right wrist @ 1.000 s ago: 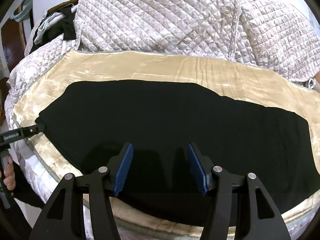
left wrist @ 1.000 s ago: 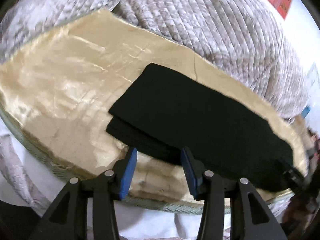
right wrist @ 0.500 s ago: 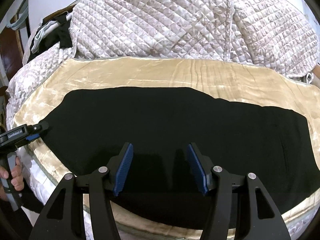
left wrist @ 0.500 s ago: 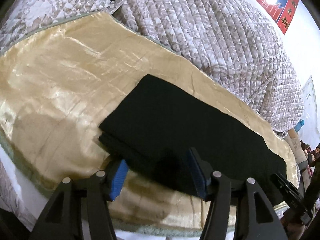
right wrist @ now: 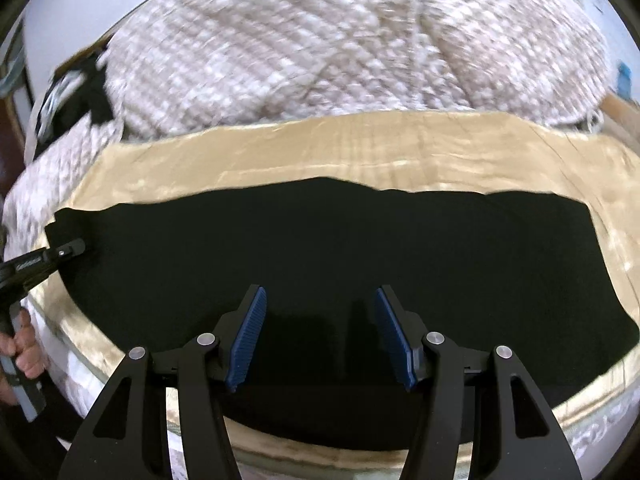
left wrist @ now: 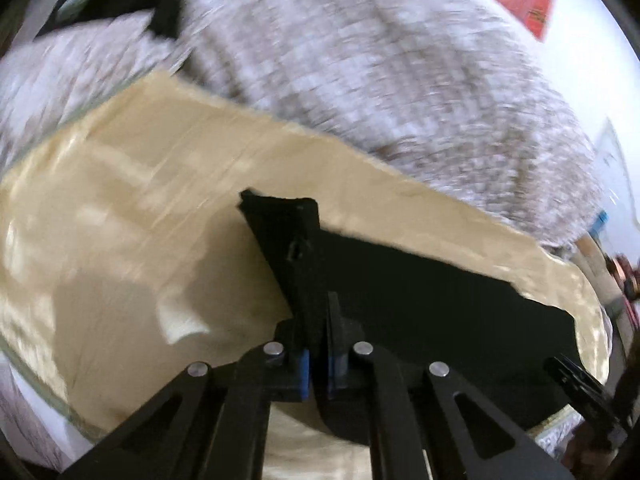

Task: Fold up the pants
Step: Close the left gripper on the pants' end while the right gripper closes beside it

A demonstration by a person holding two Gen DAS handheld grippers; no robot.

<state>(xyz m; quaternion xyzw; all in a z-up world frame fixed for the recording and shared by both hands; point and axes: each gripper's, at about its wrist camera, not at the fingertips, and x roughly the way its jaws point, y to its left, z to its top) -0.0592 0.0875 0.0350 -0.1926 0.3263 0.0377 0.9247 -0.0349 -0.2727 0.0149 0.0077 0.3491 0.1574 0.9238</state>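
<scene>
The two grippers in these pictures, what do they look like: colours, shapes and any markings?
Both look the same. The right gripper has black angular arms with triangular cut-outs, round silver rivets at the joints, and blue ribbed pads on its two fingers. The left gripper shows the same black arms, silver rivets and blue pads. In the right wrist view its black body bears small white lettering, too small to read.

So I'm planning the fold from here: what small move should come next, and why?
Probably carry the left gripper up and across toward the other end of the black pants. Its jaws have just closed on the pants' end, which already stands raised off the gold blanket. The right gripper hangs open above the middle, holding nothing, so the left alone can bring the fold over.
</scene>
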